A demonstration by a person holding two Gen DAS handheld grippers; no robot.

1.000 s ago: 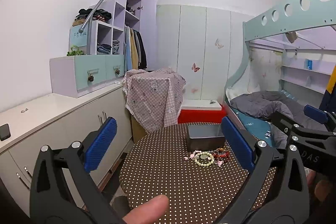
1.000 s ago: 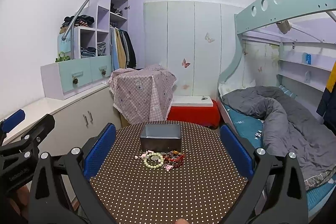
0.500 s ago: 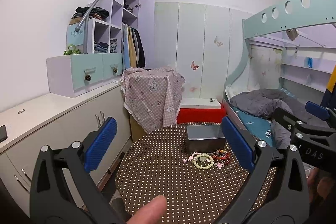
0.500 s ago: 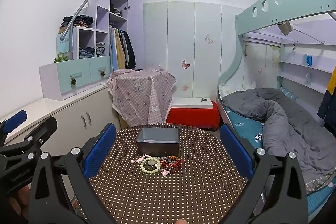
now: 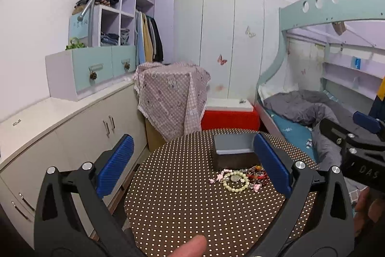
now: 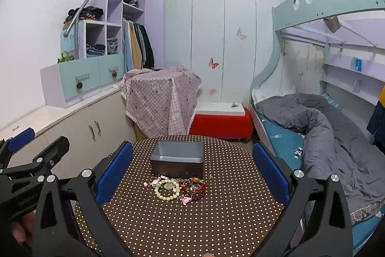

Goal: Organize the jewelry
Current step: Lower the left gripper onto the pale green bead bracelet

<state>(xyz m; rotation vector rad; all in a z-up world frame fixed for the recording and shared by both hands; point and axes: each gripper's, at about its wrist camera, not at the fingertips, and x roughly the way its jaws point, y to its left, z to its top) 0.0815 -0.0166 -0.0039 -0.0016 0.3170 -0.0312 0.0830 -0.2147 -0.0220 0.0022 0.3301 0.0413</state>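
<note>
Both grippers hover short of the table (image 6: pixel 216 220), nothing in hand yet. The left gripper (image 5: pixel 192 168) has its blue pads spread wide and empty; the right gripper (image 6: pixel 192 172) matches it, jaws wide apart with only air between them.

And there's the jewelry, a small heap in the middle of the dotted table, just on the near side of the box (image 6: pixel 178 159). On the left of the heap lies a pale bead bracelet (image 6: pixel 167 189), a neat ring lying flat. On its right, touching it, a tangle of dark red beads (image 6: pixel 195 186). Little pink pieces (image 6: pixel 185 199) are scattered around the edges.

How will it handle? Light, I'd say, and loose: strung beads that sag and swing once lifted, hard and slick on each bead. The pale bracelet looks like the cleanest pick, one pad inside the ring, one outside, pinching across the strand. The red tangle may drag its neighbours along. The pink bits are tiny and could slip from the pads.

The box is grey, open-topped and upright. What shows of its inside looks empty, though the near wall hides part of the floor.
</note>
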